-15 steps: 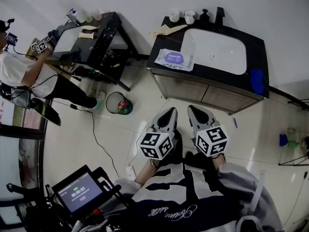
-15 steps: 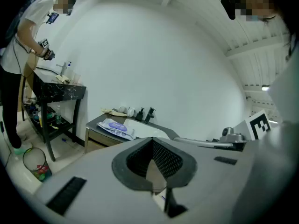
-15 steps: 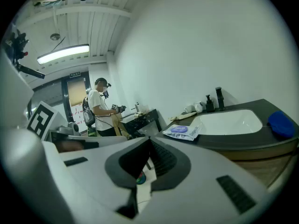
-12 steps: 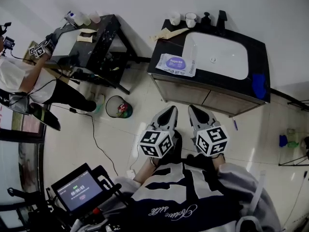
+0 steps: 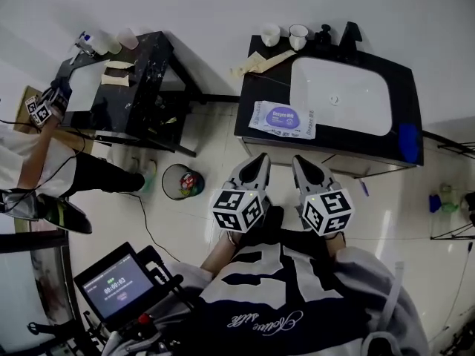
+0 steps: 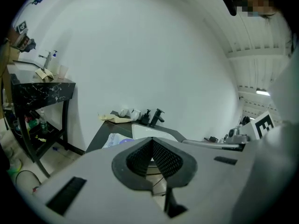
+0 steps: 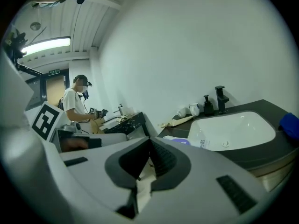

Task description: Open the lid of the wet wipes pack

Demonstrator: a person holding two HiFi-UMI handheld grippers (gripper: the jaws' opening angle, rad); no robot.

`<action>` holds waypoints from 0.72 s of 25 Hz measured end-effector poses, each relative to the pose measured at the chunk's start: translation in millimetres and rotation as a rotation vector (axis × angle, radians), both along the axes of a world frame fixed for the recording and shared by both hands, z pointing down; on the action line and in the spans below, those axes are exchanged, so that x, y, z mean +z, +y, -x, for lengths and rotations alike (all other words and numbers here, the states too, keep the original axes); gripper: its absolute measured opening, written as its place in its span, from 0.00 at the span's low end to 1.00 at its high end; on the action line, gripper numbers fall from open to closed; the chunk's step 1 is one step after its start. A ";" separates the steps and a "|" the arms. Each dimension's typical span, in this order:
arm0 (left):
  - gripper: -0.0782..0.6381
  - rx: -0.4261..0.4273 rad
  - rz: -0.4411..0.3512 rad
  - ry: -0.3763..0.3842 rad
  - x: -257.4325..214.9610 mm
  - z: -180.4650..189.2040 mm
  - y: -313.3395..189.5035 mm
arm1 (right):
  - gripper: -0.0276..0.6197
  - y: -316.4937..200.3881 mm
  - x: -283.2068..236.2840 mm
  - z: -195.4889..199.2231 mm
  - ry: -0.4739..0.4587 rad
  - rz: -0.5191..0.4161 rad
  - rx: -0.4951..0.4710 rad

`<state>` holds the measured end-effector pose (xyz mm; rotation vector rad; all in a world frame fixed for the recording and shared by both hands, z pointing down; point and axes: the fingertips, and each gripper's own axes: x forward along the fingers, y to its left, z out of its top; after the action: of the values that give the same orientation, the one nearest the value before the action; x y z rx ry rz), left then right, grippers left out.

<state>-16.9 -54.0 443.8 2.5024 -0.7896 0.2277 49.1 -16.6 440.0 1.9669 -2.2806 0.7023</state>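
At the far left of the head view another person [image 5: 30, 154] stands at a black marbled table [image 5: 148, 80]. A small waste bin [image 5: 182, 181] sits on the floor near its legs, and a lit screen [image 5: 115, 288] shows at the lower left.

The left gripper [image 5: 261, 159] hangs low in front of the wearer's body and points toward the dark sink table [image 5: 249, 106]. In the left gripper view its jaws are together at the tips, with nothing between them. The right gripper [image 5: 299, 161] is just beside it, parallel. Its jaws likewise meet at the tips and hold nothing.

The wet wipes pack [image 5: 282, 119] lies flat on the sink table, on the dark top left of the white basin [image 5: 341, 95] and near the front edge. It is beyond both grippers and touches neither. Its lid looks flat against the pack. A beige cloth [image 5: 256, 61] lies behind the pack. Two white cups [image 5: 271, 34] stand at the back by the wall, with a black soap dispenser [image 5: 323, 34] and a black faucet [image 5: 349, 32] to their right. A blue object [image 5: 407, 133] rests at the table's right end.
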 end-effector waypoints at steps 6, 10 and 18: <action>0.11 0.007 0.084 0.014 21.7 6.7 -34.6 | 0.04 -21.6 10.0 -5.0 0.025 0.046 0.054; 0.11 0.007 0.122 0.008 33.3 3.5 -46.2 | 0.04 -30.5 15.5 -17.2 0.033 0.071 0.077; 0.11 -0.056 0.177 -0.029 57.9 -0.7 -74.8 | 0.04 -62.1 33.6 -34.1 0.050 0.108 -0.001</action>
<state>-16.2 -128.8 501.7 2.3127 -0.8136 0.3015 83.3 -78.7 473.7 1.9136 -2.1667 0.7512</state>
